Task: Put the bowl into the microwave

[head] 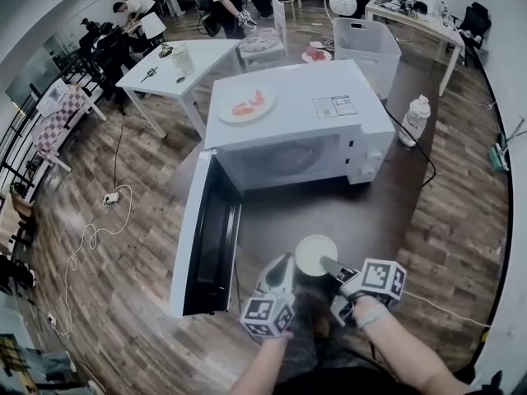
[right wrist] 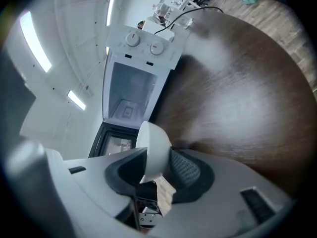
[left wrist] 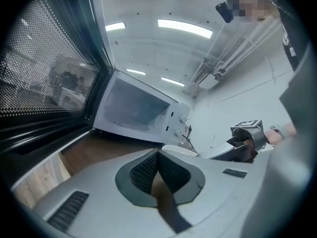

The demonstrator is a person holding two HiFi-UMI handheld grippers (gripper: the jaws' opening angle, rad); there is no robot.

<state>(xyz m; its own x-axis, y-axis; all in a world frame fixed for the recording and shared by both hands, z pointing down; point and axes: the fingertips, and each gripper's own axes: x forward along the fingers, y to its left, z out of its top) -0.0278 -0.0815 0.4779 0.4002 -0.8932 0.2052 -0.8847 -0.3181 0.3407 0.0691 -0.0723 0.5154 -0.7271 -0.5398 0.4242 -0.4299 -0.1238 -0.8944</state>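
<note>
Two grippers sit low in the head view, side by side over a dark table (head: 346, 212), facing the microwave (head: 296, 122). Right gripper (head: 329, 265): jaws clamped on the rim of the white bowl (head: 313, 253). Its own view shows the rim wedged between the pads of the right gripper (right wrist: 156, 168), with the bowl (right wrist: 154, 148) seen edge-on. In the head view the bowl's mouth faces up. Cannot tell whether it rests on the table or hangs clear of it. Left gripper (head: 285, 263): just beside the bowl on its left, not touching it as far as shows. Its own view has the left gripper (left wrist: 157, 155) with pads pressed together at the tips and nothing between them; the bowl (left wrist: 178, 150) and the right gripper (left wrist: 237, 148) lie beyond, to the right. The bowl is outside the microwave, in front of the open cavity (right wrist: 130, 95) and apart from it. The door (head: 202, 237) is swung fully out on the left, its dark inner face towards the grippers. Two dials (right wrist: 132, 38) are on the panel beside the cavity. A plate (head: 245, 105) with red food is on the microwave's top. A pale bottle (head: 414, 120) stands on the table to the right of the microwave.
</note>
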